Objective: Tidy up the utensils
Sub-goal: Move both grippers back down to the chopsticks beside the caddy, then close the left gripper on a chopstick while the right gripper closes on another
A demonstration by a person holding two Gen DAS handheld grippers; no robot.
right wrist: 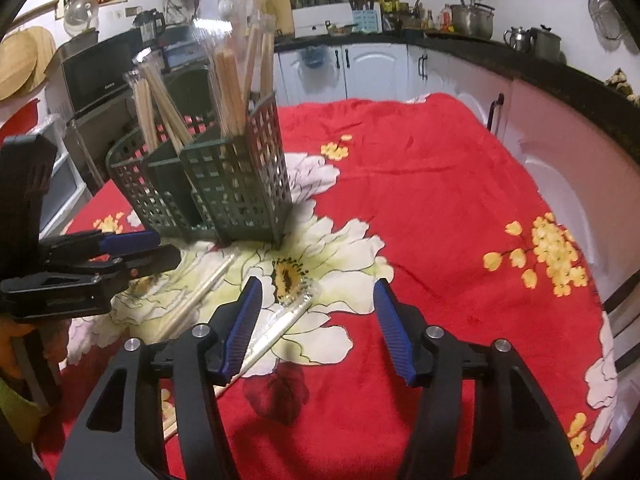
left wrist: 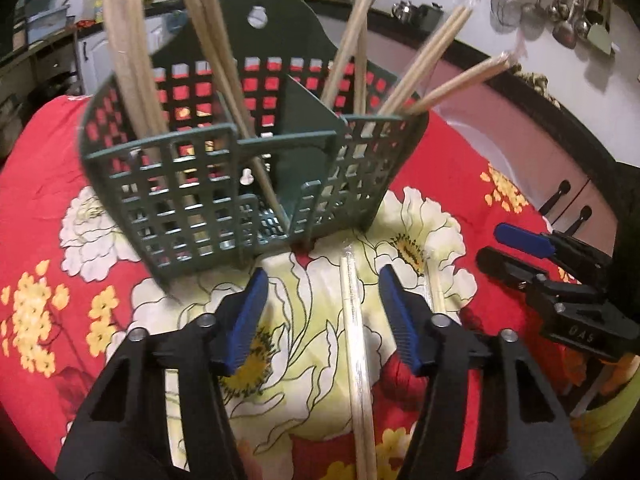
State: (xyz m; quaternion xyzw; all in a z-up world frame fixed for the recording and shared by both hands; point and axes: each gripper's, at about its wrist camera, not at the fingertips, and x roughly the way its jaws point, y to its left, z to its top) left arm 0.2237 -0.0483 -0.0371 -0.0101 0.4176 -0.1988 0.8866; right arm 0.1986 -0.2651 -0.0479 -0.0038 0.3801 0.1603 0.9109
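A green plastic utensil caddy stands on the red floral cloth, with several wrapped wooden chopstick pairs upright in its compartments; it also shows in the right wrist view. My left gripper is open and empty just in front of the caddy, with a wrapped chopstick pair lying on the cloth between its fingers. Another pair lies just outside the right finger. My right gripper is open and empty over the cloth, with a wrapped pair by its left finger and another further left.
The red floral cloth covers the table. Each gripper shows in the other's view: the right gripper at right, the left gripper at left. Kitchen counters, white cabinets and hanging ladles surround the table.
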